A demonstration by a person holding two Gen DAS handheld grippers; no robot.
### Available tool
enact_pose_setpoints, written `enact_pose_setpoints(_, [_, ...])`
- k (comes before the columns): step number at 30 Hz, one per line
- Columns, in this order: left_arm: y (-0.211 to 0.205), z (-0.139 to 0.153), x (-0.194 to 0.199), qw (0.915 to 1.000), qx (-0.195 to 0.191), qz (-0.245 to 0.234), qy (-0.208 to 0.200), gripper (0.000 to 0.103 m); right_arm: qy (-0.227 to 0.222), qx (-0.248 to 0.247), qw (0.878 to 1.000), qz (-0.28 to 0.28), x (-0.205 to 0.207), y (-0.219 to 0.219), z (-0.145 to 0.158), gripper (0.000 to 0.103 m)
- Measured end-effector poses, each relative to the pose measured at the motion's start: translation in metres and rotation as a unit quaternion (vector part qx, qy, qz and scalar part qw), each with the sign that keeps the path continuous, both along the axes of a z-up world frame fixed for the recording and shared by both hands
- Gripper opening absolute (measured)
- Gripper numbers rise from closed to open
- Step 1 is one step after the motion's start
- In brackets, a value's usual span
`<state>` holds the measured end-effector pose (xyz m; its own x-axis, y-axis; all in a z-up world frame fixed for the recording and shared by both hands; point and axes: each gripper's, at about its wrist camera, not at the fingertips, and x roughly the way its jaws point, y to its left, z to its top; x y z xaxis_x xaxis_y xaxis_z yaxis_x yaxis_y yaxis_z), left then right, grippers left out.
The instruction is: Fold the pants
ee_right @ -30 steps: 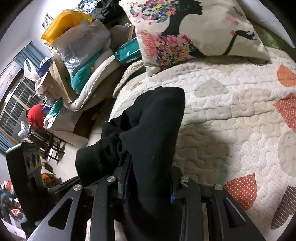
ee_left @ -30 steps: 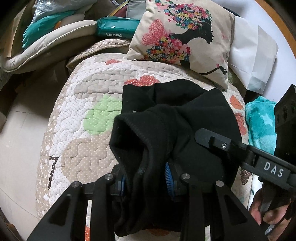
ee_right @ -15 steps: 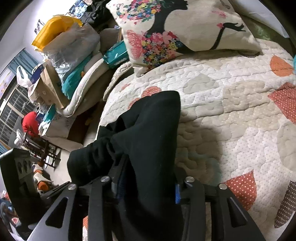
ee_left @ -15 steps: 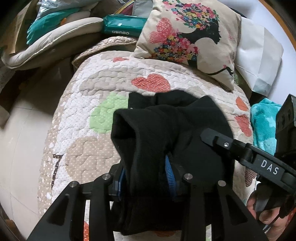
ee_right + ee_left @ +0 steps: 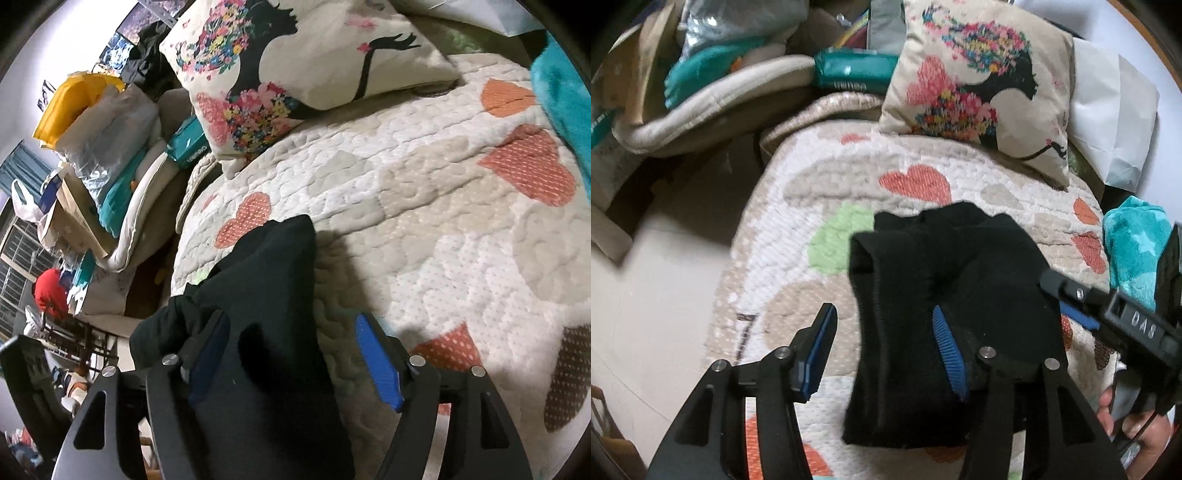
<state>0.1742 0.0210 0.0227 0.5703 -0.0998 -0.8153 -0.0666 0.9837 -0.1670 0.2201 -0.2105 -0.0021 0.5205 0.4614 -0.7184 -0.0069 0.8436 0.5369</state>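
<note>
Lying bunched on quilt (image 5: 783, 229), black pants (image 5: 945, 295); both grippers' fingers just spread apart.

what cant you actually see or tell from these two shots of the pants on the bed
- Black pants, both views: the near end runs under the gripper frames and off the bottom edge, so the fold's full shape is unclear.
- Right gripper, right wrist view: its left pad is largely covered by the cloth, so contact there is unclear.
- Hand, left wrist view: cut off by the edge and the other gripper's body.
- Teal pack: lettering blurred.
</note>
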Motion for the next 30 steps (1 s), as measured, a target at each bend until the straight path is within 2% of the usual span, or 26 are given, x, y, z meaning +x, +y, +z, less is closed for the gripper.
enact_pose_setpoints(3, [0.006,0.016,-0.016,0.9996,0.012,0.004,-0.027,0.053,0.006,0.011,1.0,-0.014,-0.02,-0.005,0.002,0.076])
enact_pose_setpoints(5, [0.01,0.027,-0.03,0.999,0.012,0.008,-0.043,0.057,0.007,0.01,1.0,-0.013,-0.033,-0.006,0.005,0.076])
enact_pose_setpoints(8, [0.014,0.038,-0.052,0.9978,0.008,0.016,-0.063,0.062,-0.005,-0.005,1.0,-0.012,-0.057,-0.006,0.016,0.076])
enact_pose_setpoints(11, [0.011,0.045,-0.071,0.9967,0.012,0.016,-0.079,0.063,-0.015,-0.024,1.0,-0.004,-0.082,-0.003,0.024,0.078])
enact_pose_setpoints(14, [0.008,0.05,-0.098,0.9939,0.04,0.025,-0.099,0.066,-0.033,-0.063,0.997,0.012,-0.11,0.005,0.03,0.078])
enact_pose_setpoints(15, [0.009,0.053,-0.109,0.992,0.048,0.032,-0.112,0.068,-0.04,-0.074,0.996,0.016,-0.118,0.007,0.032,0.079])
enact_pose_setpoints(17, [0.01,0.056,-0.127,0.988,0.061,0.045,-0.134,0.079,-0.054,-0.096,0.994,0.026,-0.132,0.013,0.036,0.079])
enact_pose_setpoints(20, [0.016,0.067,-0.162,0.9763,0.084,0.082,-0.182,0.09,-0.069,-0.107,0.991,0.033,-0.147,0.019,0.041,0.08])
enact_pose_setpoints(26, [0.025,0.091,-0.201,0.9648,0.083,0.131,-0.213,0.101,-0.081,-0.112,0.989,0.054,-0.169,0.035,0.047,0.08])
enact_pose_setpoints(30, [0.024,0.1,-0.217,0.9598,0.086,0.153,-0.219,0.103,-0.106,-0.13,0.983,0.071,-0.188,0.044,0.057,0.081])
